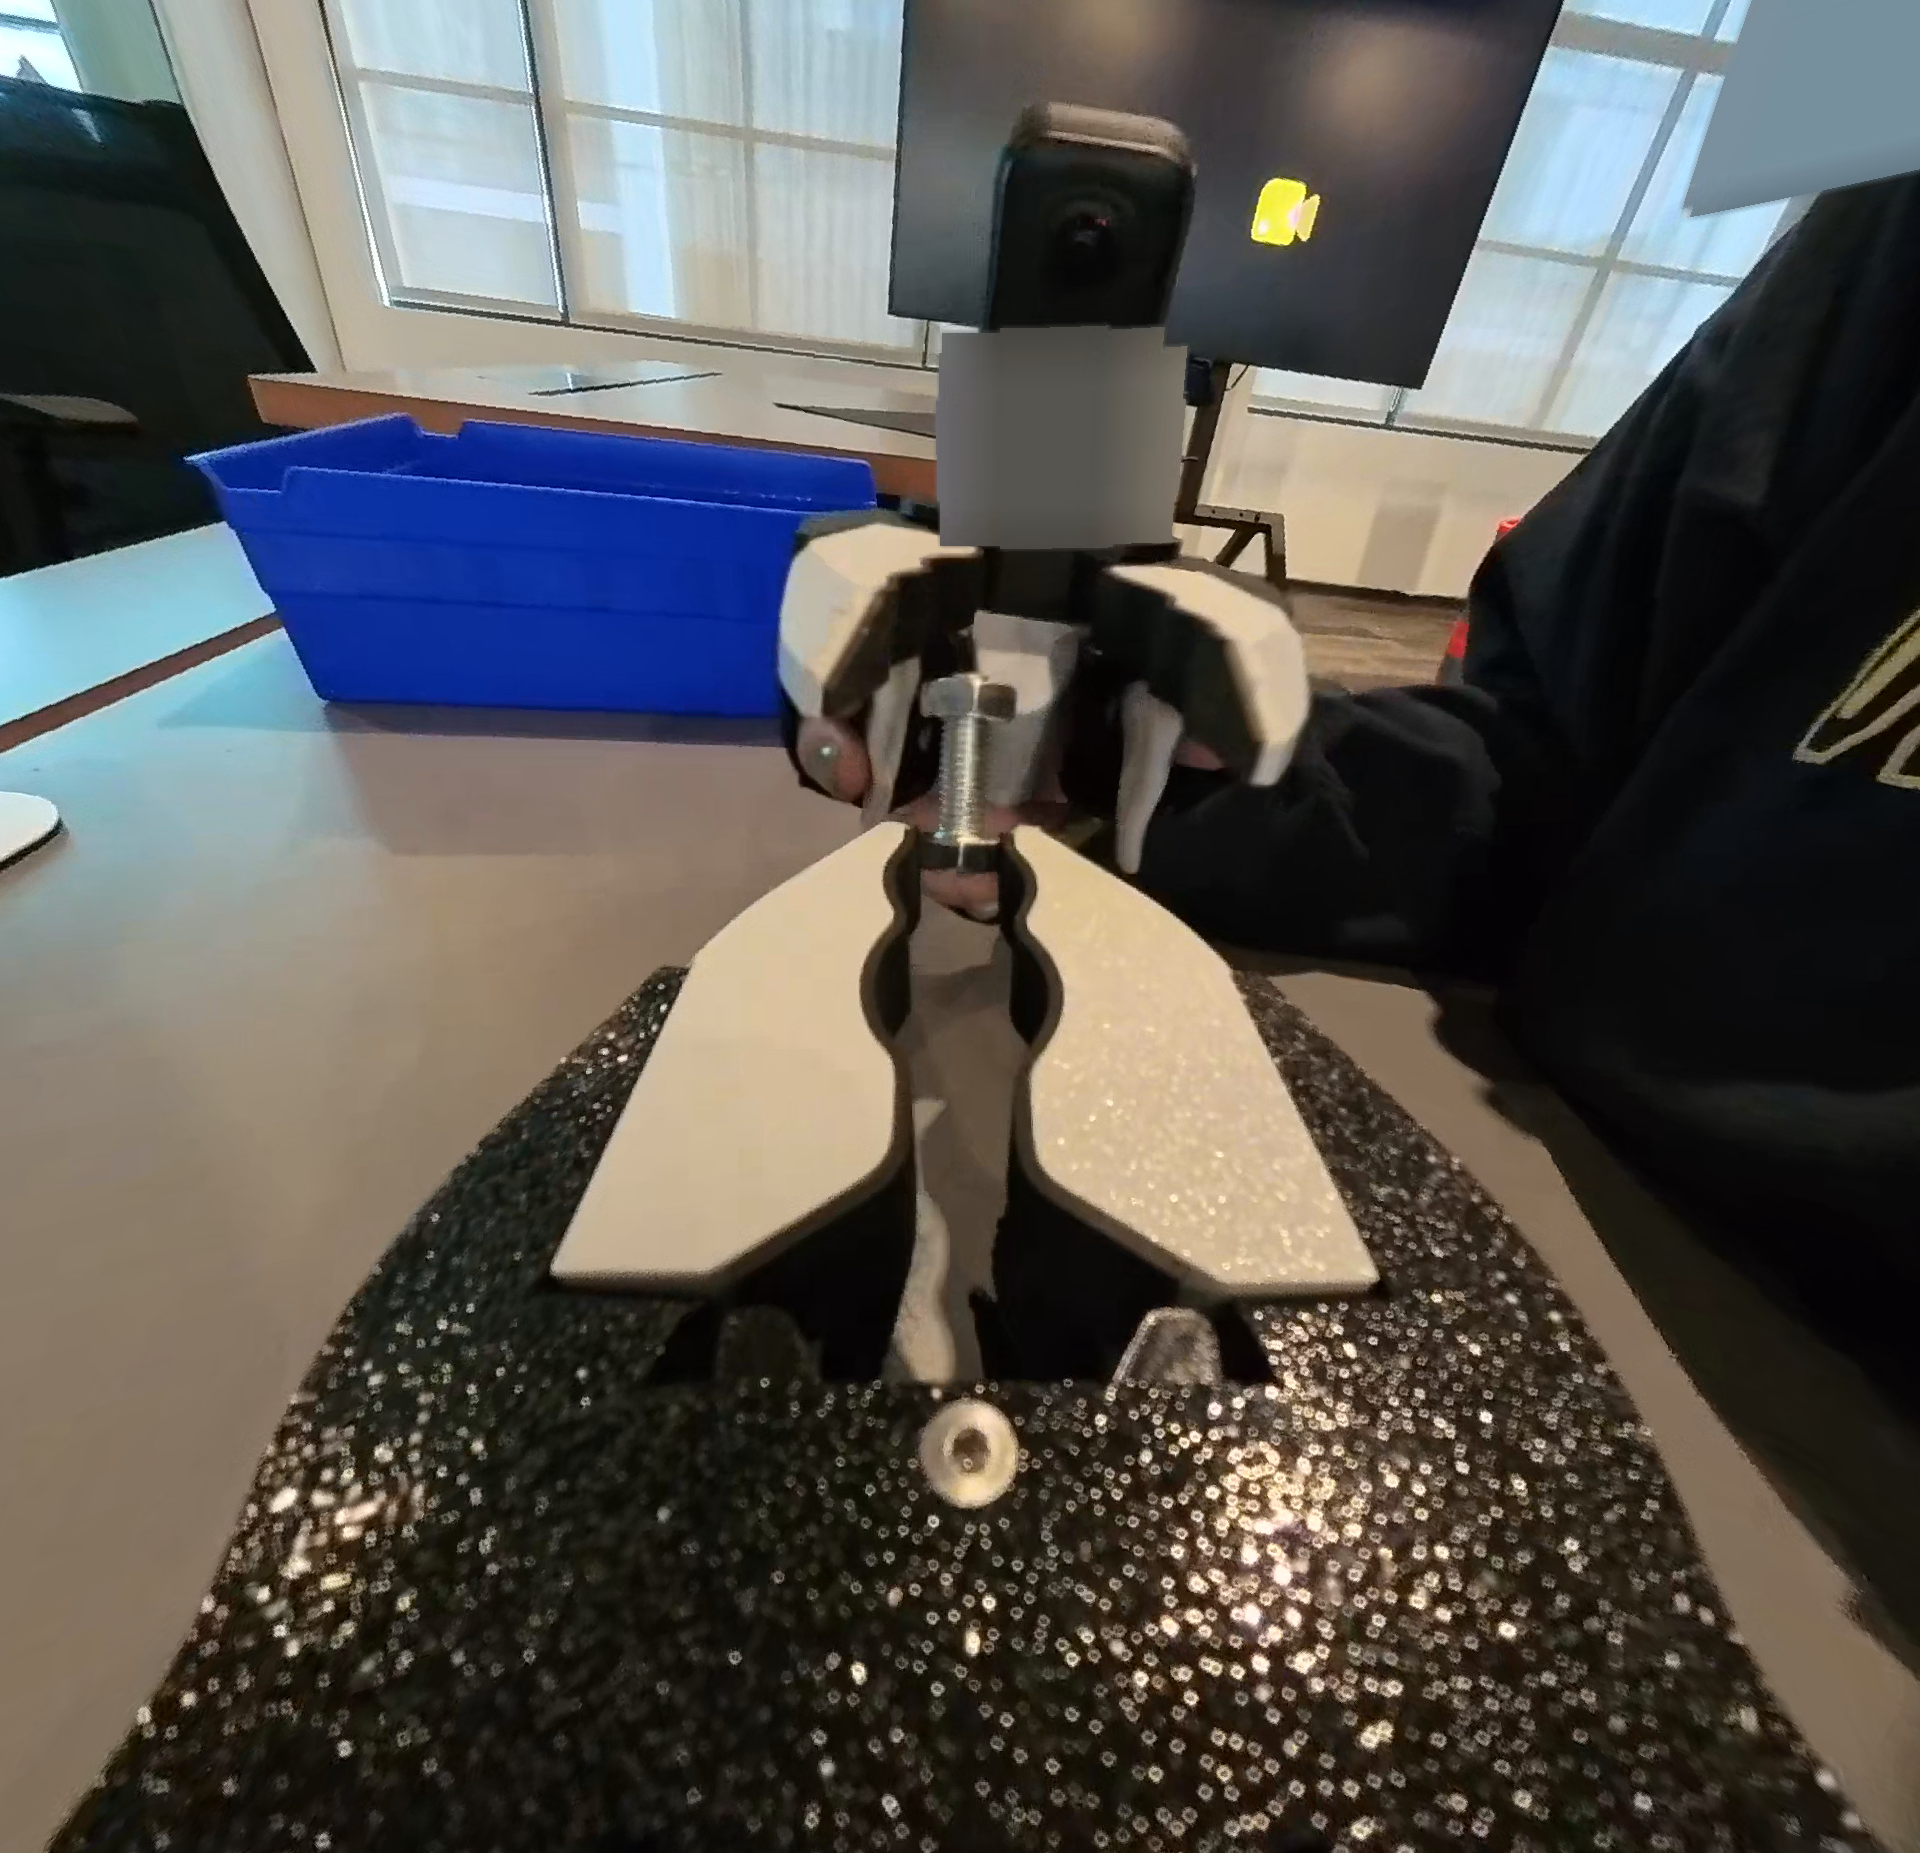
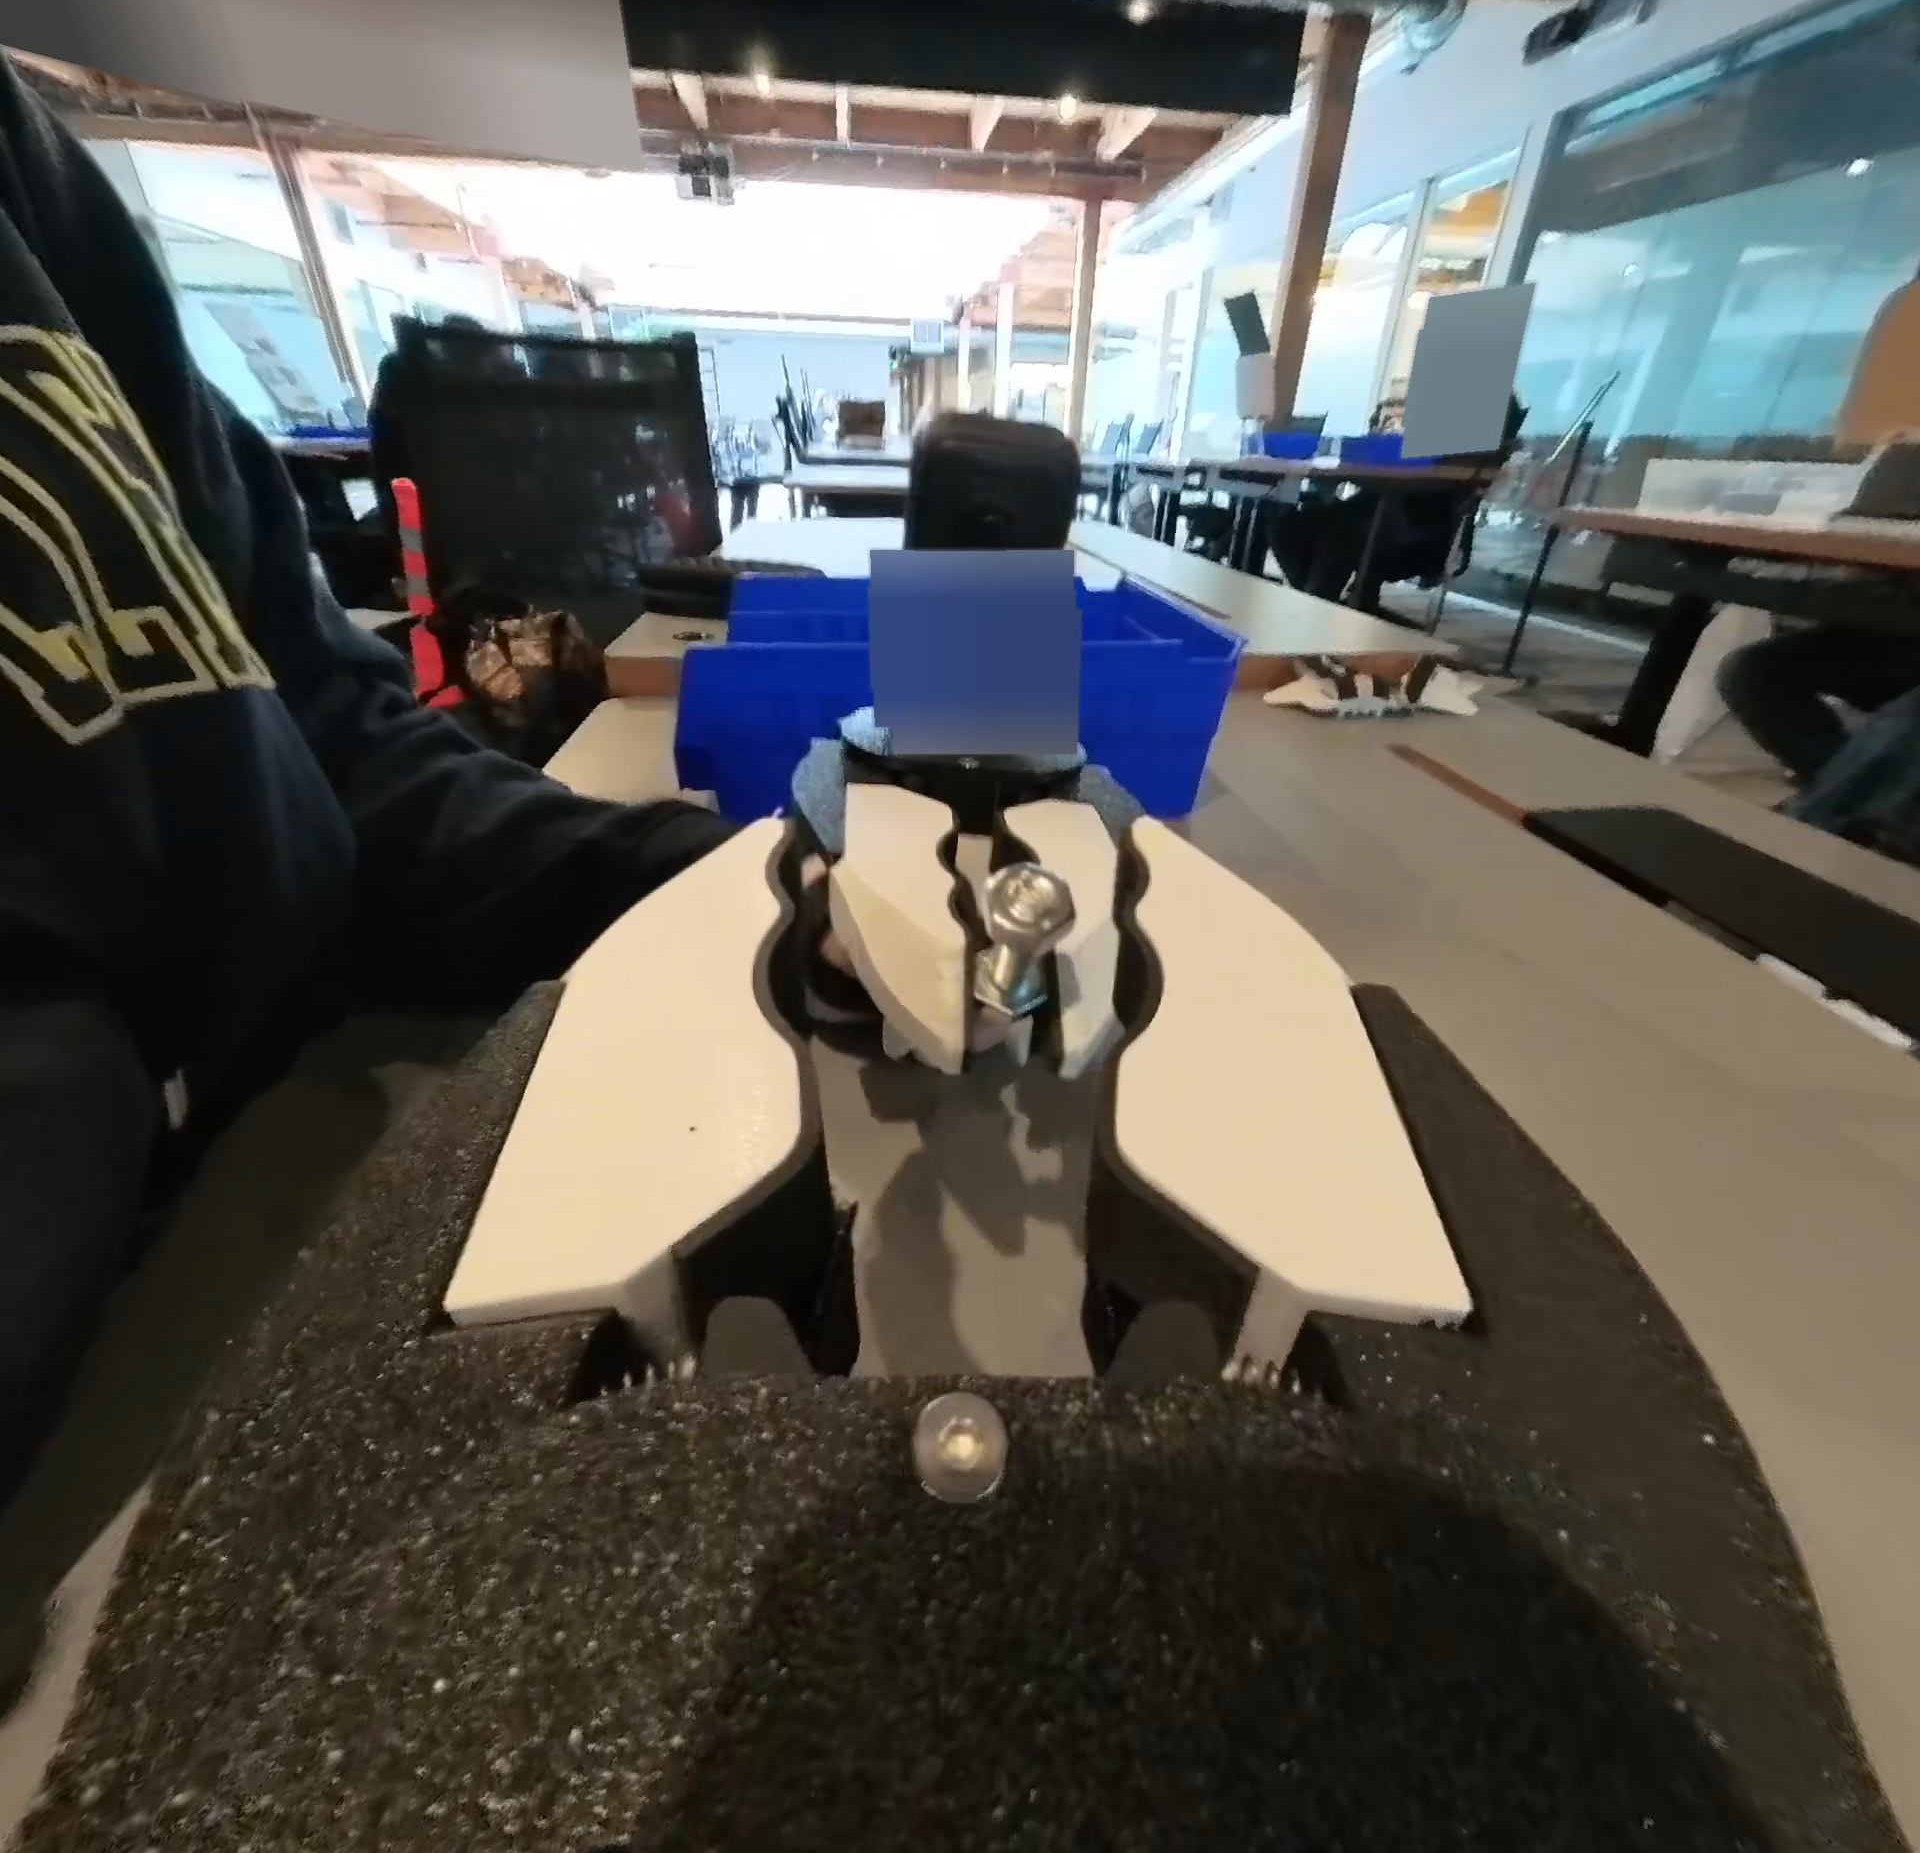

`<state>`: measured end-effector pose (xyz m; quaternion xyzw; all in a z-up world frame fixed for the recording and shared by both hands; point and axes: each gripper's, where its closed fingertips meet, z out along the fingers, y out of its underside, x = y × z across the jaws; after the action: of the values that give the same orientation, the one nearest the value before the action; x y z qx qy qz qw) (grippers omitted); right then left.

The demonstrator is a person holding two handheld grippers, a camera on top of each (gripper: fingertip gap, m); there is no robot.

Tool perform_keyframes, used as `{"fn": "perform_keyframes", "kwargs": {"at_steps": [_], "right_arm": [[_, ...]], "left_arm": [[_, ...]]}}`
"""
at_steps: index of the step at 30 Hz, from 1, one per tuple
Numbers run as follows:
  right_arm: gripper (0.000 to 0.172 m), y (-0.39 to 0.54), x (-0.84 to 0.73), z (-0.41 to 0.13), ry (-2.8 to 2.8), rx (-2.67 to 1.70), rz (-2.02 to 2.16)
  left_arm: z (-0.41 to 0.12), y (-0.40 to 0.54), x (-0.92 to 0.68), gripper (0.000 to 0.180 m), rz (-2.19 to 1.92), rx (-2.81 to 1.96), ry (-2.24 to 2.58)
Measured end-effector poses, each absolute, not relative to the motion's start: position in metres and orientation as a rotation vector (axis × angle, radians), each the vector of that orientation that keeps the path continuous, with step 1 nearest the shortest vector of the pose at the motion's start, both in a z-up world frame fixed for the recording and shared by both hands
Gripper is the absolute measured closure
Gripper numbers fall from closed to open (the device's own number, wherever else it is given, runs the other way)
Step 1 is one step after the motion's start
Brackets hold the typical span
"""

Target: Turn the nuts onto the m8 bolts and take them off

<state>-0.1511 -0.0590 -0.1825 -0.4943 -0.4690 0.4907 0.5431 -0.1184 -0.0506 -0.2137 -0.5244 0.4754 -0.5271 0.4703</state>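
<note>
Grey bench (image 1: 312, 972), blue plastic bin (image 1: 540, 577) behind. Left tongs (image 1: 958, 853) pinch silver hex nut (image 1: 961, 855) at thread end of silver steel bolt (image 1: 961, 764); right tongs (image 2: 951, 972) spread, empty, around the bolt. Unscrewing probably almost complete.

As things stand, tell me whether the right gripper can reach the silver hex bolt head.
Probably yes: the right gripper is open, and the bolt head stands uncovered above the left gripper, which clamps the nut.

One bolt (image 1: 961, 764), one nut (image 1: 961, 854), two blue bins (image 1: 520, 577), two grippers (image 1: 961, 847)

Open-plan office: long desks (image 2: 1351, 608), mesh chair (image 2: 551, 442), wall monitor (image 1: 1299, 89), glass partitions (image 2: 1714, 245).
</note>
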Motion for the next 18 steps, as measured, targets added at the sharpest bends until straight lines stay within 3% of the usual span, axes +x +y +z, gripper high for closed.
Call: {"fn": "perform_keyframes", "kwargs": {"at_steps": [4,8,14,18], "right_arm": [[0.106,-0.065,-0.157,-0.177,-1.11,-1.143,1.172],[0.116,-0.058,-0.142,-0.174,-1.077,-1.155,1.193],[0.096,-0.061,-0.16,-0.171,-1.046,-1.136,1.18],[0.105,-0.069,-0.159,-0.174,-1.103,-1.126,1.203]], "left_arm": [[-0.208,-0.045,-0.123,0.167,-1.287,-1.264,1.104],[-0.198,-0.039,-0.131,0.167,-1.314,-1.218,1.012],[-0.203,-0.055,-0.117,0.167,-1.33,-1.202,1.117],[-0.198,-0.05,-0.121,0.167,-1.335,-1.192,1.058]]}}
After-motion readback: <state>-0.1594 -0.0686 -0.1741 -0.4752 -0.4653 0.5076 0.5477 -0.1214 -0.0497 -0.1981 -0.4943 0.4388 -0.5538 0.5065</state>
